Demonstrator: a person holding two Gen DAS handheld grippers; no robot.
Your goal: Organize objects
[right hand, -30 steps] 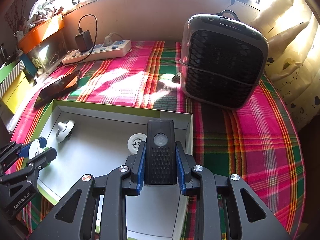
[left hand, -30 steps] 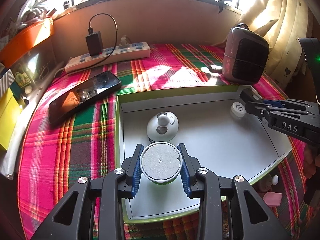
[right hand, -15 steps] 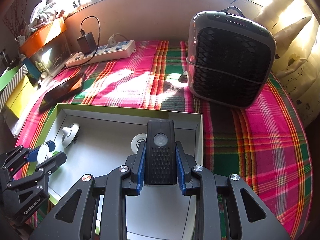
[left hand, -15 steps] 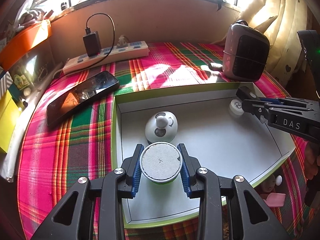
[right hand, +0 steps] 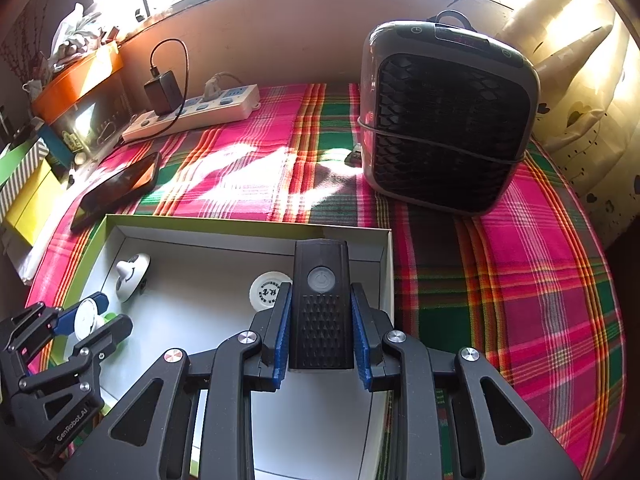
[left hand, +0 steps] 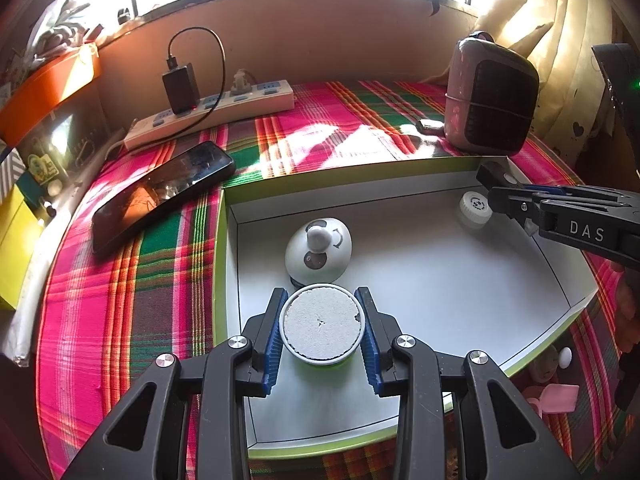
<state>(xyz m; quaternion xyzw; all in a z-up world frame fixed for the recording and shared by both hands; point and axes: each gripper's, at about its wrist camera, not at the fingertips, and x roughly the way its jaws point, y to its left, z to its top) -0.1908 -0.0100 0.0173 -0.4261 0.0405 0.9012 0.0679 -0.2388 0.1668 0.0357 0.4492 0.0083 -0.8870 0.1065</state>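
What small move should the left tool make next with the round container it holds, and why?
Probably lower and release: the left tool is shut on the round container over the white box floor, with the egg-shaped white item just ahead of it.

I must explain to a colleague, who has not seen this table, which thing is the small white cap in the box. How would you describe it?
Find the shallow white box with green edges on the plaid cloth. Look in its far corner nearest the dark heater: the small white cap lies there, beside the black device that the right gripper holds. Unlike the white dome with a knob, it is flat, round and has printing on top.
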